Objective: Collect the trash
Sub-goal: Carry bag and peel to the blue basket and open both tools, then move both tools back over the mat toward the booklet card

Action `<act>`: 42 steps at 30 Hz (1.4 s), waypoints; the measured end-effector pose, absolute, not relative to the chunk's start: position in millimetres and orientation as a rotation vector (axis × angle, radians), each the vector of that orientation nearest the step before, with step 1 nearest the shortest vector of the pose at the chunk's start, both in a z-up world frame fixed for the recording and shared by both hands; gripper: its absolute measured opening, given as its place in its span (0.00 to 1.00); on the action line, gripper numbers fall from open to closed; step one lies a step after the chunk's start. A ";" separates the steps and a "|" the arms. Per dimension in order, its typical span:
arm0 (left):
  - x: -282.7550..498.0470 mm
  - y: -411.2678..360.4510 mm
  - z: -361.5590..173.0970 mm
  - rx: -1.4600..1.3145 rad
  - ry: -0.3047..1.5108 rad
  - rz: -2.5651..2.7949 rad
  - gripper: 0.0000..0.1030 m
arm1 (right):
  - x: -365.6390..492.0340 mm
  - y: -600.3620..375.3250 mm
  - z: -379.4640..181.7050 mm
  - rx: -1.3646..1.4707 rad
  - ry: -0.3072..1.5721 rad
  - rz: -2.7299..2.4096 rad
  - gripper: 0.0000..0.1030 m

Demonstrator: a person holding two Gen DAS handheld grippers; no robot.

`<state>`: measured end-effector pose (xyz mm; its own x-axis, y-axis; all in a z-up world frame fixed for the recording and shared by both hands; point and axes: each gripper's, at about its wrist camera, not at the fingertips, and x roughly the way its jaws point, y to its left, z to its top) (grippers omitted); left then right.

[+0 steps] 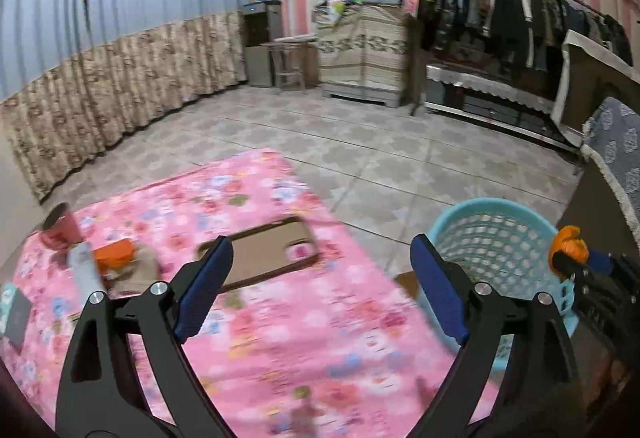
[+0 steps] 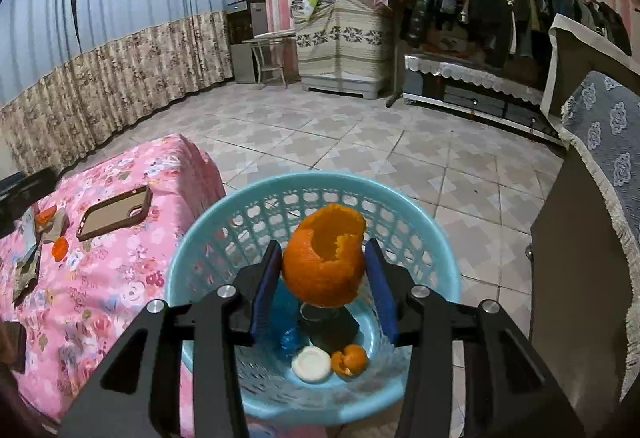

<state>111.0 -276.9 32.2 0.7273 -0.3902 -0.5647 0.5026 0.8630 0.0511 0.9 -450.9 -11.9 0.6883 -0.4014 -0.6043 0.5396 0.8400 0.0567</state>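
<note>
Right gripper [image 2: 324,266]: clamped on a hollow orange peel [image 2: 326,258], blue pads pressing it from both sides, open end of the peel tipped up and away from the camera.
Where the peel is: held directly above the mouth of the light-blue plastic basket [image 2: 440,270], not touching the rim.
Basket contents: a smaller piece of orange peel [image 2: 350,359], a white round lid [image 2: 311,364], a crumpled blue plastic bottle [image 2: 288,334] and something dark behind them that I cannot identify.
Basket position: on the tiled floor [image 2: 360,142], tight against the edge of the table with the pink flowered cloth [image 2: 104,278].
Left gripper [image 1: 322,286]: jaws spread wide, nothing between them, hanging over the pink cloth [image 1: 320,338] with its right finger in front of the basket [image 1: 492,238].
Seen from the left: the right gripper's orange peel [image 1: 568,244] shows at the far right edge, over the basket.
Still on the table: a brown phone case [image 2: 116,212] lying flat, an orange scrap [image 2: 60,248] just beside it, another orange piece [image 1: 114,252] among paper wrappers [image 1: 132,272], a pink cup [image 1: 60,228] near the far left corner.
Image quality: left view is blurred, small table items hard to name.
</note>
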 end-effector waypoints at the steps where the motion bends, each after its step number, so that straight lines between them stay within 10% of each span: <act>1: 110.0 -265.4 33.4 0.214 0.560 -0.476 0.85 | 3.8 -451.0 -13.7 0.239 0.619 -0.530 0.43; 5: 108.8 -225.3 35.3 0.231 0.515 -0.396 0.89 | 15.6 -447.1 -21.0 0.213 0.639 -0.531 0.44; 9: 124.8 -173.9 37.8 0.201 0.526 -0.318 0.90 | 17.1 -443.4 -16.2 0.185 0.598 -0.572 0.77; 42: 249.6 0.1 -29.5 0.012 0.782 -0.061 0.93 | 156.4 -220.6 27.0 -0.020 0.543 -0.172 0.84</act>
